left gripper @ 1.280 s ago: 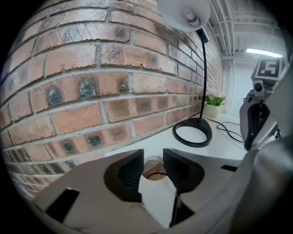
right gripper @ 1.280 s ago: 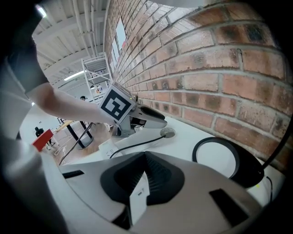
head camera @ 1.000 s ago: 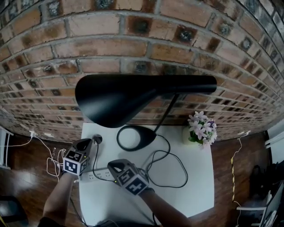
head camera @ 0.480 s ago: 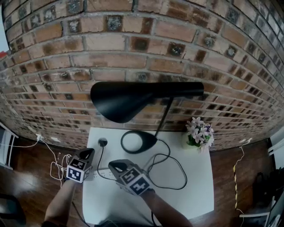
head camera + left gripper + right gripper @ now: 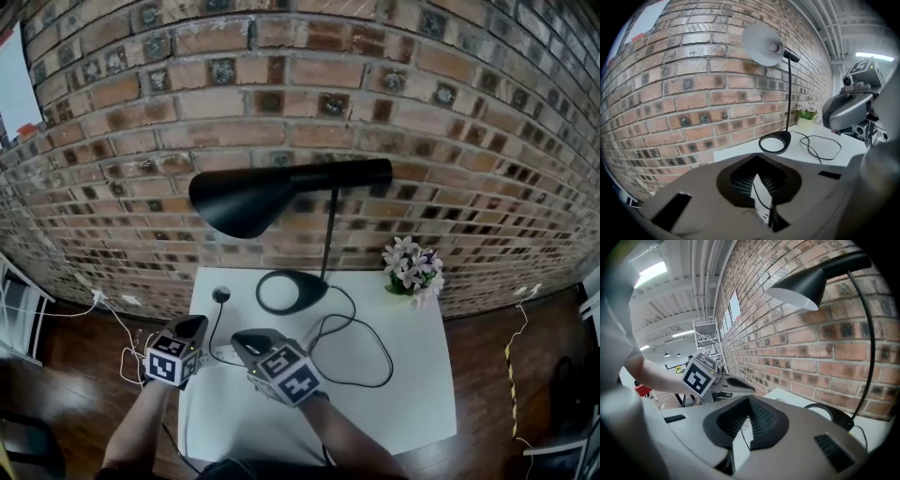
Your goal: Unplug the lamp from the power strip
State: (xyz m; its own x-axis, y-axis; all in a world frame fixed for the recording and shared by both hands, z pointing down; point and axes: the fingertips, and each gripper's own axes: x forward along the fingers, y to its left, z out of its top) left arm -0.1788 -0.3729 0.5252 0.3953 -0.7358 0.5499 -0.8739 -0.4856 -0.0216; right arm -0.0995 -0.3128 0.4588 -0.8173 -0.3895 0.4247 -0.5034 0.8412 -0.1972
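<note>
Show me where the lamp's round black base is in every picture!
Head view: the lamp base is near the centre, just below the middle.
Left gripper view: the lamp base is a little right of centre, slightly below the middle.
Right gripper view: the lamp base is at the lower right.
Shared landmark: the brick wall stands right behind it in all three.

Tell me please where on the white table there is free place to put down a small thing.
The widest bare patch is at the front right of the table, between the cord loop and the right edge. A smaller one lies between that loop and the flower pot. The left side is crowded: plug, power strip, left gripper and right gripper.
</note>
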